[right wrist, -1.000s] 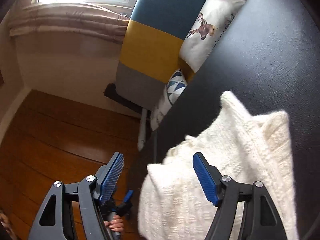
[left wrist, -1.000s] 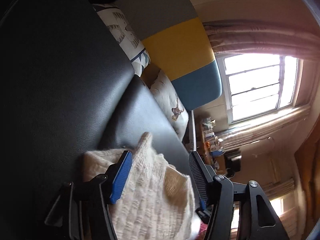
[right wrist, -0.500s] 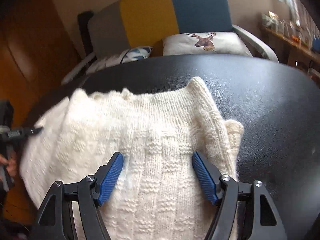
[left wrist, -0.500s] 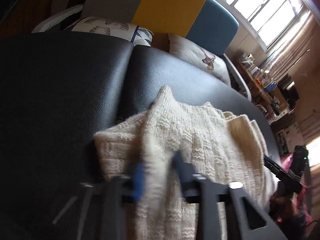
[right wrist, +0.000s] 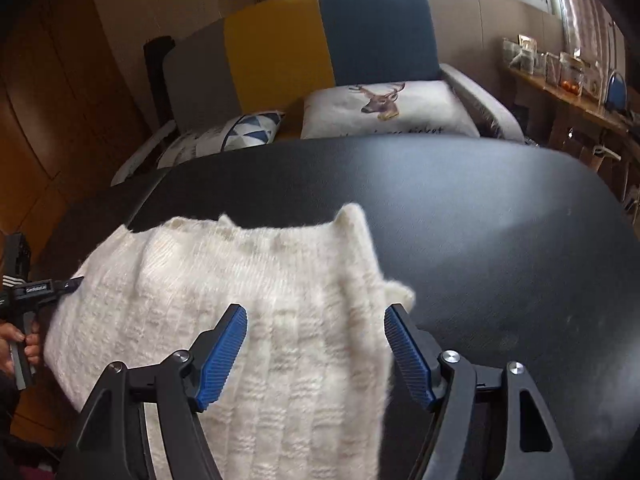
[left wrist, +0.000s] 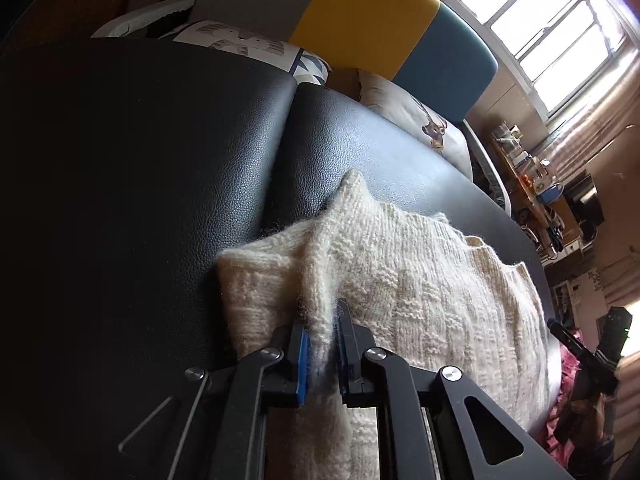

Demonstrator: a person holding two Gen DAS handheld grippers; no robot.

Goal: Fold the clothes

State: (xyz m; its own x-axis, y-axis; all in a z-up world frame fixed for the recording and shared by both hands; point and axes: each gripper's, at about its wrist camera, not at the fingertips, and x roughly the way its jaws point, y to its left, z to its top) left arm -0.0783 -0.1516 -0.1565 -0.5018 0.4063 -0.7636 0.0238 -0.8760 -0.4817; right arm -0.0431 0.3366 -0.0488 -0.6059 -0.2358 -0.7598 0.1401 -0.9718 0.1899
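Knitwear first: one cream knitted sweater (left wrist: 420, 292) lies on the black leather surface (left wrist: 140, 168), a raised fold of it pinched between the nearly closed jaws of the left gripper (left wrist: 322, 340), while the right gripper (right wrist: 316, 344) hovers with jaws spread wide over the sweater's right edge, gripping nothing. Beyond the jaws stand one tricolour armchair (right wrist: 320, 40) and two cushions, a deer-print cushion (right wrist: 384, 110) and a triangle-print cushion (right wrist: 248, 132); the sweater's near end is cut off by the frame.
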